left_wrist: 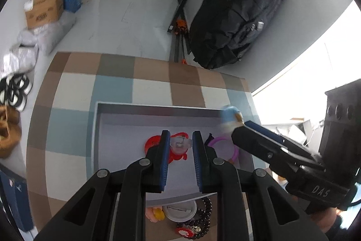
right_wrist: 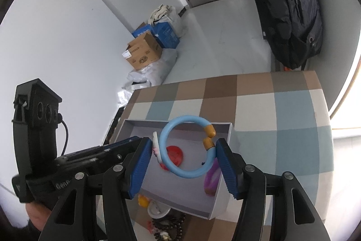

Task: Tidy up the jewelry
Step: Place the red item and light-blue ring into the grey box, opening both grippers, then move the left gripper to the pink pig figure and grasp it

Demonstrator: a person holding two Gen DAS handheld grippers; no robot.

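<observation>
**Blue bangle over box, ready to drop**

Right gripper [right_wrist: 182,150] pinched the blue bangle [right_wrist: 180,148] across its width, one pad at 9 o'clock, the other at 3 o'clock just under the tan beads [right_wrist: 209,137]. It hung above the box [right_wrist: 222,200], over the red disc [right_wrist: 174,154] and purple ring [right_wrist: 212,180] already inside. Left gripper [left_wrist: 180,143] held a small clear piece [left_wrist: 180,143] between its pads, above the same box.

Best play, I judged: lower the bangle toward bare floor at 12 o'clock in the box, tilt it flat, then spread the jaws; avoid the left tool close at 9 o'clock.

Bangle stood roughly upright, face to camera, bead gap at 2 o'clock. A ring, so no real long axis.

Beads [left_wrist: 203,216] and a badge [left_wrist: 180,210] lay outside on the checked cloth [left_wrist: 112,87].
</observation>
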